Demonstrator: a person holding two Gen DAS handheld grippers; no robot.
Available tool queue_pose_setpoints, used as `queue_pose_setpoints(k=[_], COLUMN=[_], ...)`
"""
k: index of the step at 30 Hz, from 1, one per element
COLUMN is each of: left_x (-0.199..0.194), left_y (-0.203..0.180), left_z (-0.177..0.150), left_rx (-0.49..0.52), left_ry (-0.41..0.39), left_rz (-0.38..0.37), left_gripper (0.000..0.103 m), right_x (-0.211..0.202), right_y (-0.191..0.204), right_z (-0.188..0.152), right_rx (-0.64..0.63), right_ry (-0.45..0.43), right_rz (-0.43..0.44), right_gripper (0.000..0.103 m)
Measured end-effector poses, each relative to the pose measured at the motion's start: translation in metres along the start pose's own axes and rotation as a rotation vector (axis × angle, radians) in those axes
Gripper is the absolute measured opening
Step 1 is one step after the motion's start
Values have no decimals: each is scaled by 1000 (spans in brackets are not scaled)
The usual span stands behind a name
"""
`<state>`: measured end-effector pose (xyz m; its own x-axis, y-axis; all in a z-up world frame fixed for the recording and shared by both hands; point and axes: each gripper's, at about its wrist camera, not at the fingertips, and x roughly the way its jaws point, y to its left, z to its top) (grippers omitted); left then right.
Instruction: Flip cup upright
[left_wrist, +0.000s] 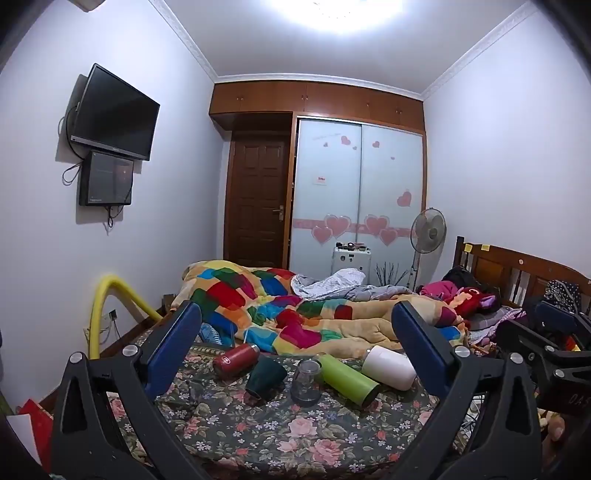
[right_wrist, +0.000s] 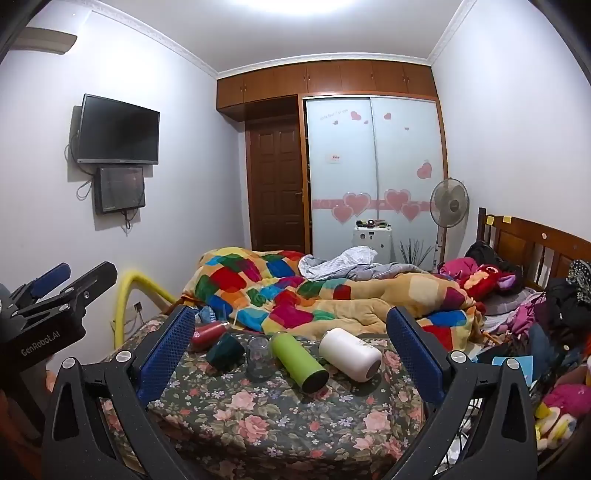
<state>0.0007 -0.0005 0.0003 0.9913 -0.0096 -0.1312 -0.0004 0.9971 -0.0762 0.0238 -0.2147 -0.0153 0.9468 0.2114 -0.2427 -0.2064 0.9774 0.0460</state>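
Observation:
Several drinking vessels lie in a row on the floral bed sheet (left_wrist: 280, 439). From left: a red bottle (left_wrist: 236, 360) on its side, a dark green cup (left_wrist: 265, 376) tipped over, a clear glass (left_wrist: 306, 380) standing mouth down, a green bottle (left_wrist: 349, 378) on its side, and a white cup (left_wrist: 388, 367) on its side. They also show in the right wrist view: red bottle (right_wrist: 209, 334), dark green cup (right_wrist: 225, 350), glass (right_wrist: 259, 356), green bottle (right_wrist: 298, 360), white cup (right_wrist: 350, 353). My left gripper (left_wrist: 295, 317) and right gripper (right_wrist: 291, 317) are open and empty, well short of them.
A patchwork quilt (left_wrist: 295, 314) is heaped behind the row. Clothes and toys (right_wrist: 554, 332) pile up at the right by the wooden headboard (right_wrist: 535, 240). A yellow tube (left_wrist: 107, 306) arches at the bed's left edge. The left gripper's body (right_wrist: 44, 314) shows at left.

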Motion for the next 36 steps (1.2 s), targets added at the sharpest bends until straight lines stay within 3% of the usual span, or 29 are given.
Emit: queue_pose_setpoints(k=[36], left_x=[-3], left_y=[-7], left_z=[-1], left_rx=[28], left_ry=[-5], left_rz=[4], left_gripper=[103], right_x=[-1], right_y=[5], right_z=[1], right_rx=[-5], right_ry=[0], right_rz=[3], right_gripper=[103])
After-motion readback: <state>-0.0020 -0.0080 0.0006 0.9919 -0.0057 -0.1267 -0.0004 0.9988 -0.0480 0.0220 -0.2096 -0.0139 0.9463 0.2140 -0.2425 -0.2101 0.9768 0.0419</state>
